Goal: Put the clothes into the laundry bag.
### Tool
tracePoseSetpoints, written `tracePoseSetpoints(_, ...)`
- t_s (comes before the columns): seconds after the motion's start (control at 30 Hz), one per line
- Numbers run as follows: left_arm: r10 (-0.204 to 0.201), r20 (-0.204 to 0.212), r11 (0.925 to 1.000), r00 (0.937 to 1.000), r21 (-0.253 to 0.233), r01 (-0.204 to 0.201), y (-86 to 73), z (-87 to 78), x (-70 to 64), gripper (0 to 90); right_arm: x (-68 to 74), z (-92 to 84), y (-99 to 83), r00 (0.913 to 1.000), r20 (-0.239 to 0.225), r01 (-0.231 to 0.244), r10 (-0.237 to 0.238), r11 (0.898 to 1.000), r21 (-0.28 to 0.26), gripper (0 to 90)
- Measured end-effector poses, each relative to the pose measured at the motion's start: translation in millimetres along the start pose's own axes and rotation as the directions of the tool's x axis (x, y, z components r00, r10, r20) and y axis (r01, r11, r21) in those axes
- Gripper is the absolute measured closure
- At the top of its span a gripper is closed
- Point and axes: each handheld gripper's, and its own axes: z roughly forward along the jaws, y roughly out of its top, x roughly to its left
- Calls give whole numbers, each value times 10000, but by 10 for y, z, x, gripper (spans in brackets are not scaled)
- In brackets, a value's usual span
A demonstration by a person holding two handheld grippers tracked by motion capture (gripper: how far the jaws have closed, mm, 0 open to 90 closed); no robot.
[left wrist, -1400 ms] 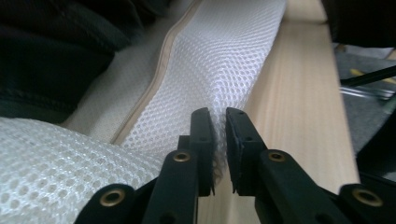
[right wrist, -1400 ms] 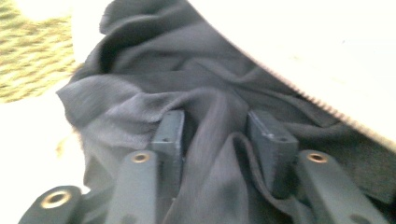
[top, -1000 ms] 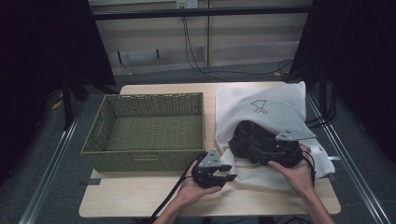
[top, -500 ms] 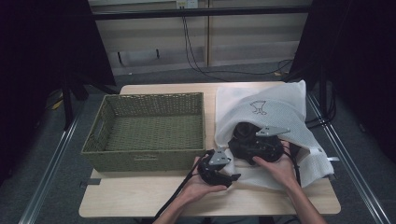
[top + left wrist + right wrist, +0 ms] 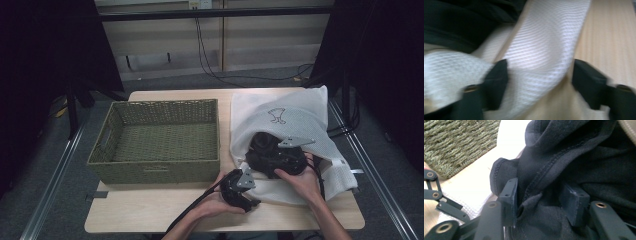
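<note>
On the pale wooden table (image 5: 150, 220), flat and smooth, two soft things to manage and one stiff one.

Leftward, well apart from the work: a green woven basket (image 5: 155, 170), rectangular, rigid, coarse-ribbed, nothing inside.

Rightward: a white mesh bag (image 5: 295, 112), limp and slippery, fine honeycomb weave, small printed emblem on top, mouth toward the near edge.

At that mouth, half out of the mesh: the dark garment (image 5: 265, 150), matte knit, crumpled, stitched seams and a rolled hem, heavier than the bag and prone to dragging it along.

Left gripper (image 5: 540, 77): jaws about half open and just closing, a strip of the bag's lower lip lying between them, pads not yet pressing it. Right gripper (image 5: 541, 197): jaws about half closed after closing in, set around a bunched fold and seam of the garment; cannot tell whether the pads truly bite.

For a clean pull, judged from this:
- Pinch the mesh lip first and pin it low against the table.
- Take the garment at the seam, where the cloth is thickest, not on a single loose layer.
- Draw out and away from the mouth, slowly, keeping the mesh out of the right jaws.
- Watch for the bag sliding along with the cloth.
</note>
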Motion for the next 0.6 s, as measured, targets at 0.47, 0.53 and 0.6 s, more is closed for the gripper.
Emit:
tracePoseSetpoints(0.47, 667, 230, 9977, 9975, -101, -665, 13, -102, -169, 881, -160, 134, 50, 9931, 1149, 188, -223, 9993, 316, 602)
tracePoseSetpoints(0.53, 855, 317, 9963, 9958, -78, -853, 26, -108, -205, 883, -193, 142, 87, 9885, 1510, 21, -48, 9998, 176, 603)
tracePoseSetpoints(0.6, 1036, 450, 9946, 9936, -12, -1037, 44, -118, -264, 883, -222, 153, 101, 9876, 1570, -7, -14, 9999, 132, 603)
